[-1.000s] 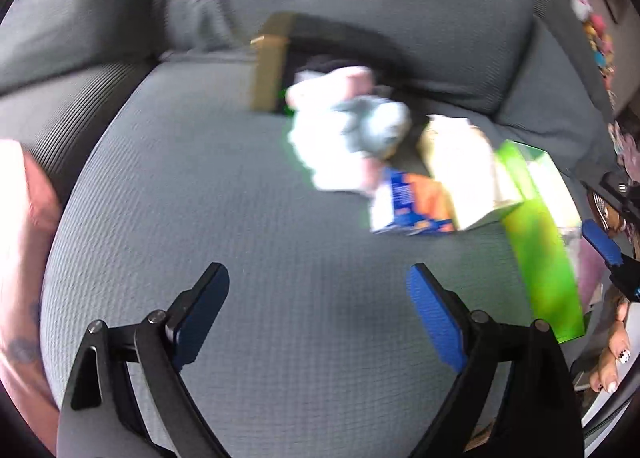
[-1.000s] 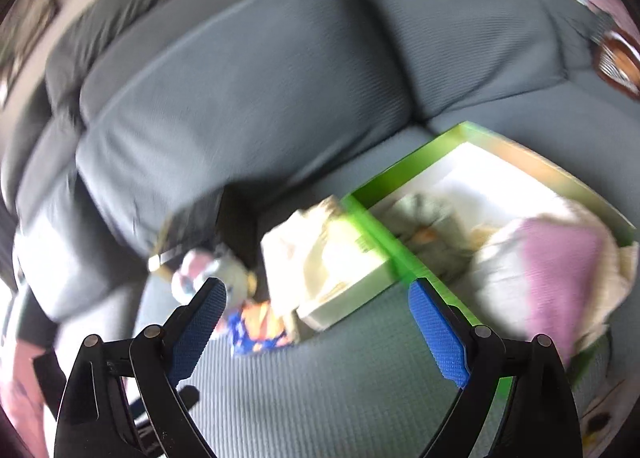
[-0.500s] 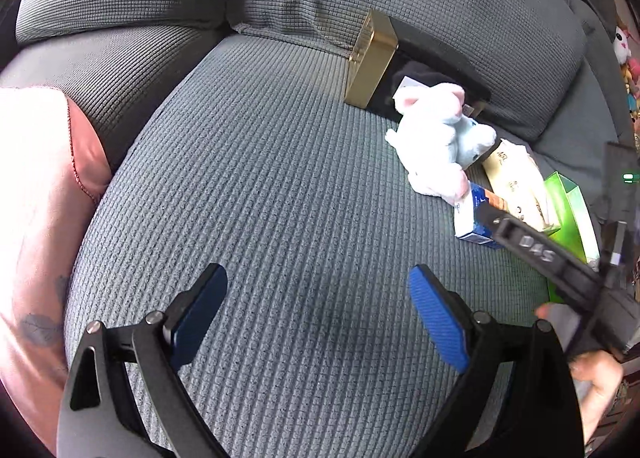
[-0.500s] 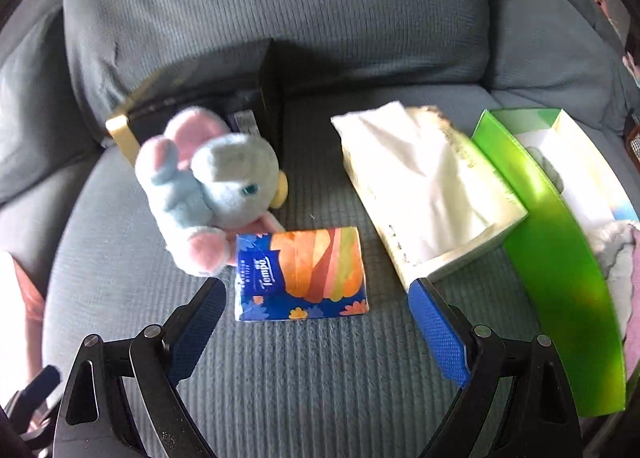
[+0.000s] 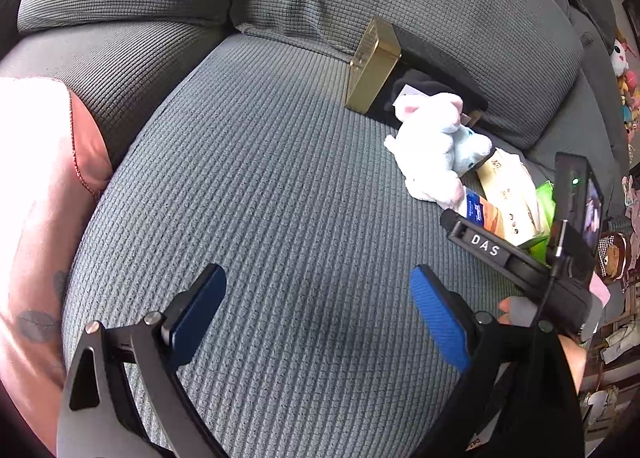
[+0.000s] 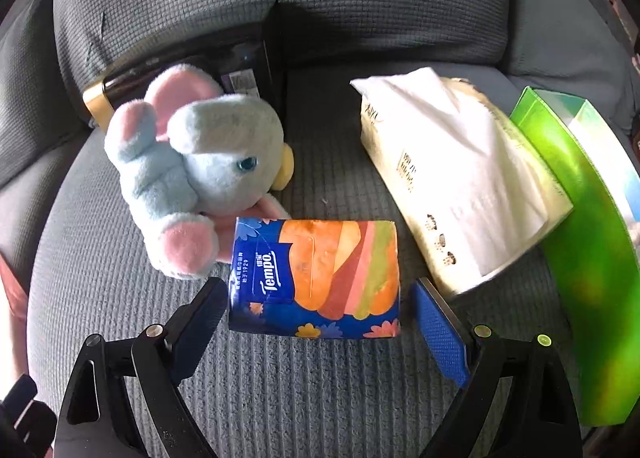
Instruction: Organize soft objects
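Bare sofa cushion (image 5: 280, 197) is all that lies between the spread fingers of the left gripper (image 5: 318, 312) in the left wrist view, so it is best kept clear. Seen from the right wrist, the tissue pack (image 6: 316, 278) on the seat is straddled by the wide-apart right gripper (image 6: 320, 312), untouched; it should be squeezed evenly across its short sides, clear of the plush elephant (image 6: 196, 173).

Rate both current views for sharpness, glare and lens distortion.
Left wrist view: sharp sofa weave, fisheye bending at the edges, pink cushion blown out white by sunlight. Right wrist view: Tempo tissue pack and plush elephant crisp, green box glaring and soft, open tissue pack slightly smeared.
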Motion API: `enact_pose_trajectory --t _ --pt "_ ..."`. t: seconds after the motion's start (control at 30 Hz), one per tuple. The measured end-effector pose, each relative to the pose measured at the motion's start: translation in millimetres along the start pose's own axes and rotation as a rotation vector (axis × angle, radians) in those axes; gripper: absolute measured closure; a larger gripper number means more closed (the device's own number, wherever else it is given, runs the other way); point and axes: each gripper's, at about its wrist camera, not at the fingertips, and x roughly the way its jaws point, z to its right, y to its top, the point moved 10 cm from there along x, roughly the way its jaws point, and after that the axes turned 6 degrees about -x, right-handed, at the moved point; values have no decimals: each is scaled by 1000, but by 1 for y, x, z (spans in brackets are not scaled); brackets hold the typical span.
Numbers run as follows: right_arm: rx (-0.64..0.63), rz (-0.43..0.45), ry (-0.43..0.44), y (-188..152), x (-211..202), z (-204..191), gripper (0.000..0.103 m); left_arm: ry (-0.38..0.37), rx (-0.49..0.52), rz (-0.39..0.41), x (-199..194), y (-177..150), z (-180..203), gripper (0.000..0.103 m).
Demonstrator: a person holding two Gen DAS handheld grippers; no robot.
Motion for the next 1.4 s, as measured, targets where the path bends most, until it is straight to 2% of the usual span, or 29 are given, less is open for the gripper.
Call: enact_pose_trajectory --t 0.03,0.1,0.13,0.17,0.37,0.4,0.43,0.67,0.77,0.9,1.0,1.17,1.27,1.4 --pt "-2 -4 -5 -1 3 1 10 0 -5 -1 0 0 -1 10" --pt "-19 5 -32 -1 3 3 18 -3 -15 -1 -1 1 -3 10" --pt "-38 14 -48 0 2 2 27 -5 -23 -2 -1 1 -3 10" --pt "-49 19 -55 1 2 -1 28 -11 -32 -4 -1 2 -4 10" --pt "-77 -22 -2 -11 -8 -12 28 -20 -46 -3 -2 3 -4 10" --pt "-64 -61 -27 -18 -11 -12 28 -20 -51 1 -3 3 -4 10" --pt "-79 -77 -3 -22 -14 -18 28 -25 -59 7 -5 4 -5 10" --pt "-203 -154 114 -51 -33 -61 28 -130 -148 54 -20 13 -3 10" --pt "-278 -162 111 -61 -35 -73 28 -136 -166 77 -24 15 -4 10" --pt "-317 -172 108 -69 -37 -76 28 -152 -175 77 -25 16 -3 10" --pt "-316 -178 128 -69 -38 -79 26 -163 -170 86 -27 17 -1 10" --pt "-284 -94 157 -57 -60 -62 13 -153 -172 116 -28 19 -4 10" --pt "-234 -71 186 -53 -70 -47 13 -153 -191 130 -29 21 -8 10" --pt "-140 -47 208 -45 -77 -20 13 -109 -189 157 -28 21 -12 10"
